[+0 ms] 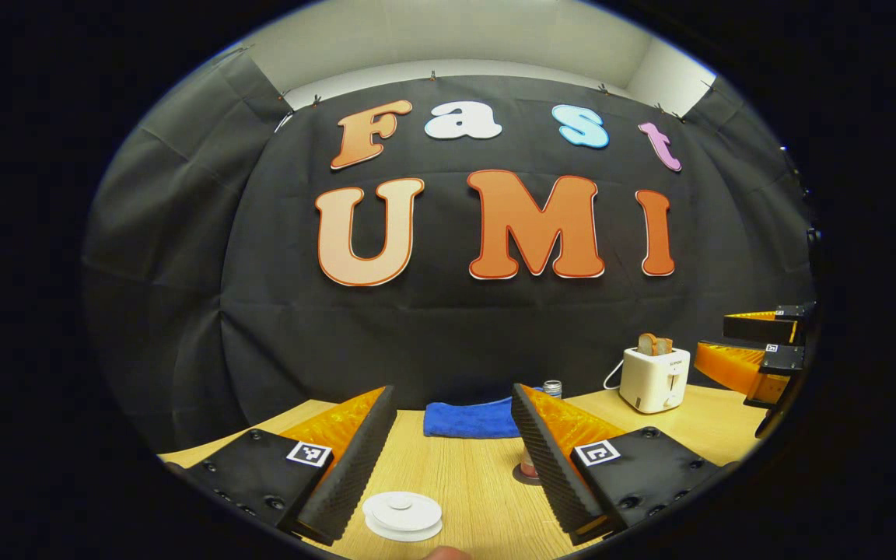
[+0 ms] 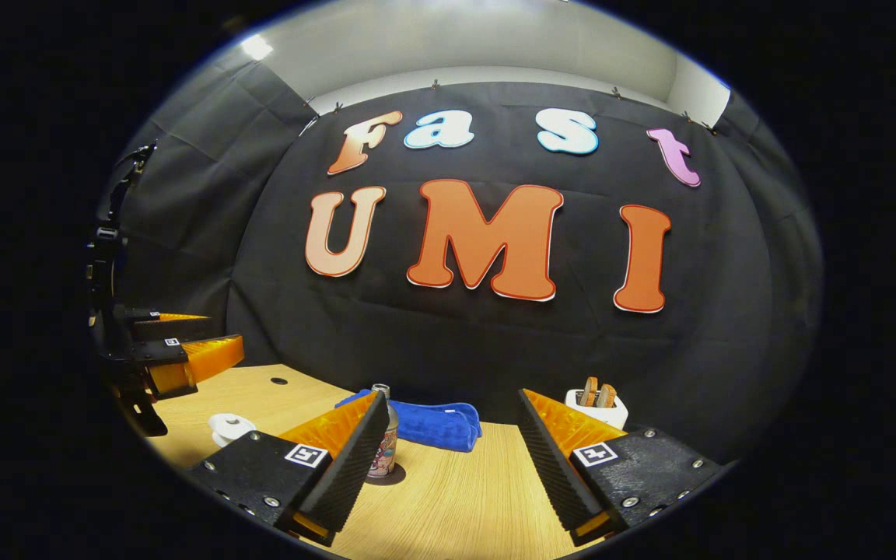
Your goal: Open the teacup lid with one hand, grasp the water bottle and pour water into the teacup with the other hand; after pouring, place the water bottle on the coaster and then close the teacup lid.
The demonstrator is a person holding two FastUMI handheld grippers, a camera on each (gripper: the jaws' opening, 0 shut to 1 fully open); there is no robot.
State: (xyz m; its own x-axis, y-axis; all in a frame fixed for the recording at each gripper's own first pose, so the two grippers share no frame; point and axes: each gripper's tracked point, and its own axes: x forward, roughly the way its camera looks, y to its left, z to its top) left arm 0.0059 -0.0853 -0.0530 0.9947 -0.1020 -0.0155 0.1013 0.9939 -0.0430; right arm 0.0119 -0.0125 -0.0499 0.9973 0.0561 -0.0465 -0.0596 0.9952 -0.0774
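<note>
The white teacup (image 1: 403, 513), its lid on, sits on the wooden table (image 1: 456, 467) just ahead of my left gripper (image 1: 453, 389), whose fingers are open and empty. In the right gripper view the teacup (image 2: 229, 426) stands at the left. The water bottle (image 2: 383, 439) stands upright on a dark coaster (image 2: 395, 477), partly behind my right gripper's (image 2: 452, 394) left finger; that gripper is open and empty too. In the left gripper view the bottle's cap (image 1: 552, 387) and base (image 1: 527, 467) peek out from behind the right finger.
A folded blue towel (image 1: 470, 420) (image 2: 436, 424) lies at the back by the black wall. A white toaster (image 1: 654, 377) (image 2: 596, 403) with bread slices stands to the right. Each gripper appears at the other view's edge, raised above the table.
</note>
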